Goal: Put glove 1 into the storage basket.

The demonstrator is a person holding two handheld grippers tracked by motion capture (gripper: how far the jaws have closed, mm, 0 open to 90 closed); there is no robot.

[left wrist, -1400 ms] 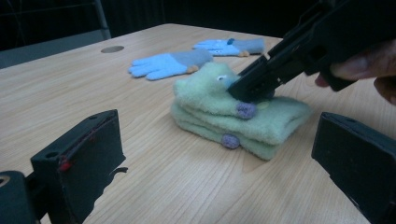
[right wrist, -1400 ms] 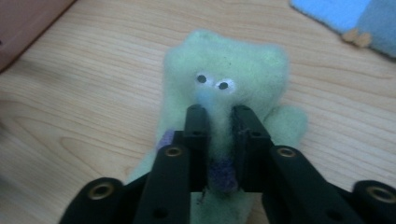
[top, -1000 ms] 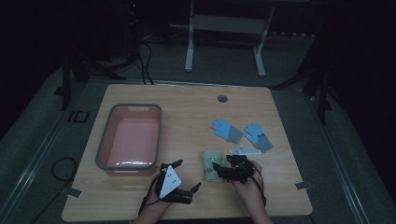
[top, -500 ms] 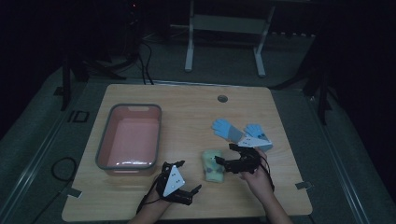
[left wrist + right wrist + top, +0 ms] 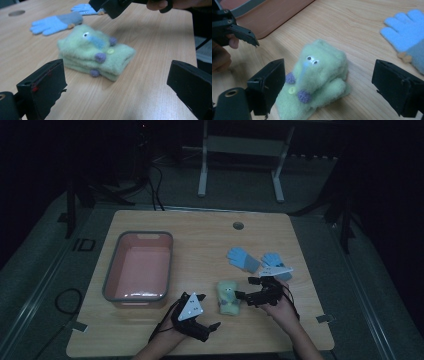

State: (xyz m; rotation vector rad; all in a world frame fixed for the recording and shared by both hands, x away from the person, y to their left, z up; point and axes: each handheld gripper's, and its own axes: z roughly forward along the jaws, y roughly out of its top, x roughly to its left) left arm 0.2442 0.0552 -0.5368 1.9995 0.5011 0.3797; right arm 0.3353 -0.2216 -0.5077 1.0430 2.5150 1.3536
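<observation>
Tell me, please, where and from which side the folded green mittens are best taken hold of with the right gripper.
Probably across the whole stack at its middle. The green mittens lie flat on the table, one folded on the other, so pinching both layers keeps them together. The right gripper, its jaws just opened wide and straddling the pile without touching it, could come in low from its own side and close on the long edges.

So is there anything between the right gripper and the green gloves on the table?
No, nothing visible. The right gripper has its fingers wide open on either side of the folded green gloves, with bare table around them. The blue gloves lie farther back, out of the way.
</observation>
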